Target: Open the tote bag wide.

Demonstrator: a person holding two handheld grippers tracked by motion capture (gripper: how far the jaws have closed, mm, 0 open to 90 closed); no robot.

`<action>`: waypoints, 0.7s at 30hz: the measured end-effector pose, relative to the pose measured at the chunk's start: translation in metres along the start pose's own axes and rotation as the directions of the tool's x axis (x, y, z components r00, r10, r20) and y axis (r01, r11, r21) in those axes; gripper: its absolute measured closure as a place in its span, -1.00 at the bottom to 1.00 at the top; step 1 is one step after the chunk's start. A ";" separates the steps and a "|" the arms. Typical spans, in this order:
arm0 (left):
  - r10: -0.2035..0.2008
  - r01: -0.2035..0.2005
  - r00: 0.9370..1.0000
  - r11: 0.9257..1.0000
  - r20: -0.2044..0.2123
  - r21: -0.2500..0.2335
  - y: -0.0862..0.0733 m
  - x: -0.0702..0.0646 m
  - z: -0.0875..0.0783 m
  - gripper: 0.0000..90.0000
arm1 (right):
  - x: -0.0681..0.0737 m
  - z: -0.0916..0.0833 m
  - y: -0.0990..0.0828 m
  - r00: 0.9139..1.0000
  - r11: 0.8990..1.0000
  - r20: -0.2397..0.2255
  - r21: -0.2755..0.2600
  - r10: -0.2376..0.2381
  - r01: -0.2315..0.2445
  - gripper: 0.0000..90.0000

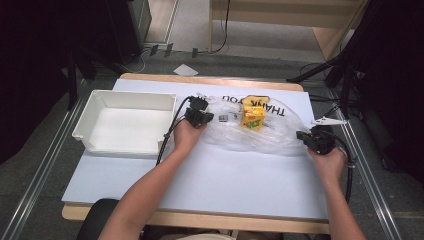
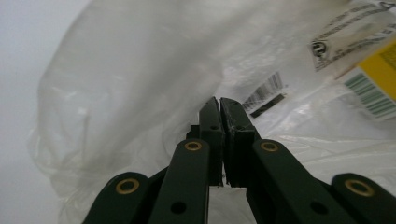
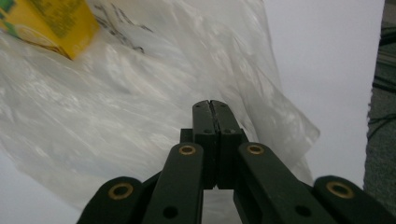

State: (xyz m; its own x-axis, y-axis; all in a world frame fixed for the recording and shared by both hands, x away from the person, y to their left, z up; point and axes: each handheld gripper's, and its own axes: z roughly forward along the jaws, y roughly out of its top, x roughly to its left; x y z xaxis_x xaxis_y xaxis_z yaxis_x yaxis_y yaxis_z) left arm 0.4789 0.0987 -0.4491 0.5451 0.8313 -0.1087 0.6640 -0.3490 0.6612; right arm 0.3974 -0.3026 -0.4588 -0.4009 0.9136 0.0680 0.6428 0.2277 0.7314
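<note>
With both the left tongs (image 1: 209, 118) and right tongs (image 1: 301, 135) clamped on the plastic bag (image 1: 260, 134) at mid-frame, the thin film could be torn, or the yellow carton (image 1: 253, 117) tipped, if pulled unevenly

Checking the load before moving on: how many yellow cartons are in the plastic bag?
1: a yellow carton sits upright inside the plastic bag, near its far middle. Crumpled film could hide more.
</note>
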 end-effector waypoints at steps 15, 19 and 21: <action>0.065 -0.058 0.994 0.995 0.089 -0.075 0.017 -0.019 -0.040 0.80 | 0.036 -0.012 0.050 0.991 0.994 -0.090 -0.057 -0.102 0.097 1.00; 0.087 -0.077 0.988 0.994 0.126 -0.083 0.024 -0.028 -0.046 0.85 | 0.045 -0.006 0.068 0.986 0.990 -0.106 -0.068 -0.128 0.121 1.00; 0.095 -0.084 0.985 0.993 0.141 -0.084 0.027 -0.032 -0.047 0.91 | 0.046 0.002 0.075 0.986 0.992 -0.117 -0.062 -0.115 0.108 1.00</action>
State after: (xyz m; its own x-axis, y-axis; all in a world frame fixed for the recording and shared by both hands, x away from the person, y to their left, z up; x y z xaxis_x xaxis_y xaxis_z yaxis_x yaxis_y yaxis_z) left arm 0.4550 0.0830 -0.3931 0.6726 0.7249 -0.1486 0.5705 -0.3802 0.7280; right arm 0.4284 -0.2431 -0.4019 -0.5455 0.8357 0.0627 0.5542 0.3036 0.7751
